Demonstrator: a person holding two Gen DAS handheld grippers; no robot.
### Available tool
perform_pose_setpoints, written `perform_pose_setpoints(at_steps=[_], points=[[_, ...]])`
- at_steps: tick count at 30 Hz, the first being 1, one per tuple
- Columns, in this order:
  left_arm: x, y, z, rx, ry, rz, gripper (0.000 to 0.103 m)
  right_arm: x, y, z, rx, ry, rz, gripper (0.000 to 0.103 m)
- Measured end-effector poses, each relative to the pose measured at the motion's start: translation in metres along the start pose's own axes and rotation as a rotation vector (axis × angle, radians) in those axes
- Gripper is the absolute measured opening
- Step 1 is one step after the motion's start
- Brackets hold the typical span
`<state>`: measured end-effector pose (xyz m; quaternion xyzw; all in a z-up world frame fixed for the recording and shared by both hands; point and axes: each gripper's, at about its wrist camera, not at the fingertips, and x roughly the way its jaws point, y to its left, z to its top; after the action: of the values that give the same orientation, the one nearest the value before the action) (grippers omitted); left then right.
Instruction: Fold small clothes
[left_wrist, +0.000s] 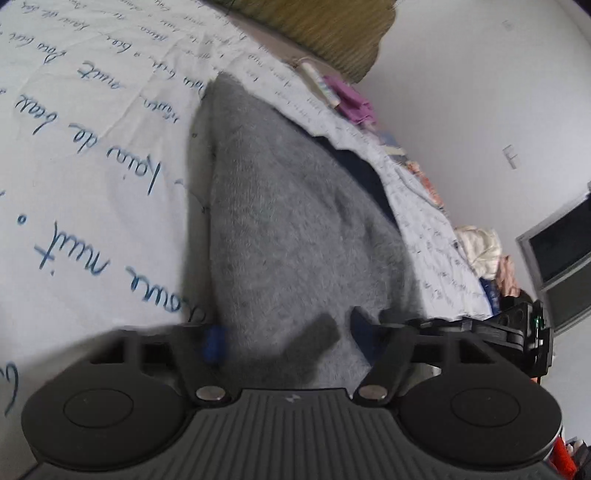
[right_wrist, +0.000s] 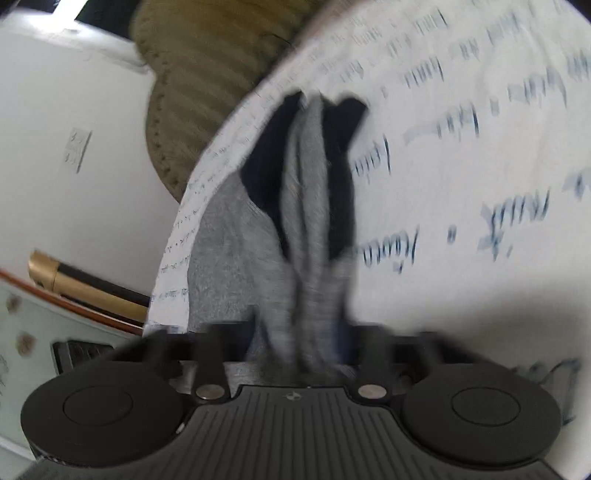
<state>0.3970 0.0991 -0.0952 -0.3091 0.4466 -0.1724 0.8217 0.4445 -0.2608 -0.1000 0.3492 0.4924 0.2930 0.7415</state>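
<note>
A small grey knit garment (left_wrist: 280, 229) with dark navy parts lies on a white sheet printed with blue handwriting (left_wrist: 92, 155). In the left wrist view it stretches away from my left gripper (left_wrist: 284, 339), whose fingers are buried in the cloth at its near end, shut on it. In the right wrist view the same grey and navy garment (right_wrist: 310, 206) hangs bunched in folds from my right gripper (right_wrist: 306, 350), which is shut on its near end. That view is blurred by motion.
An olive ribbed cushion (left_wrist: 332, 29) lies at the far end of the bed, also in the right wrist view (right_wrist: 207, 74). Piles of other clothes (left_wrist: 480, 251) and a purple item (left_wrist: 351, 99) line the bed's edge by the white wall. A gold-edged object (right_wrist: 85, 284) stands beside the bed.
</note>
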Motion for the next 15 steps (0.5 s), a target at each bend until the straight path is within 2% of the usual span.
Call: perform_pose_setpoints(at_steps=[2, 5, 8, 10, 13, 15], points=[[0.004, 0.009, 0.006, -0.068, 0.047, 0.006, 0.016, 0.003, 0.005, -0.006, -0.018, -0.006, -0.026, 0.018], [-0.009, -0.003, 0.014, -0.022, 0.048, 0.025, 0.014, -0.005, 0.023, -0.011, -0.035, 0.0, 0.014, 0.018], [-0.033, -0.021, 0.013, 0.011, 0.038, -0.005, 0.014, -0.022, 0.049, -0.015, -0.085, -0.003, 0.031, 0.017], [-0.05, -0.029, 0.004, 0.029, 0.06, -0.034, 0.014, -0.039, 0.062, -0.026, -0.123, 0.008, 0.051, 0.017], [-0.077, -0.031, -0.029, 0.041, 0.088, -0.07, 0.014, -0.064, 0.062, -0.055, -0.101, 0.029, 0.089, 0.017], [-0.092, -0.02, -0.057, 0.003, 0.115, -0.105, 0.014, -0.075, 0.057, -0.083, -0.081, 0.049, 0.1, 0.017]])
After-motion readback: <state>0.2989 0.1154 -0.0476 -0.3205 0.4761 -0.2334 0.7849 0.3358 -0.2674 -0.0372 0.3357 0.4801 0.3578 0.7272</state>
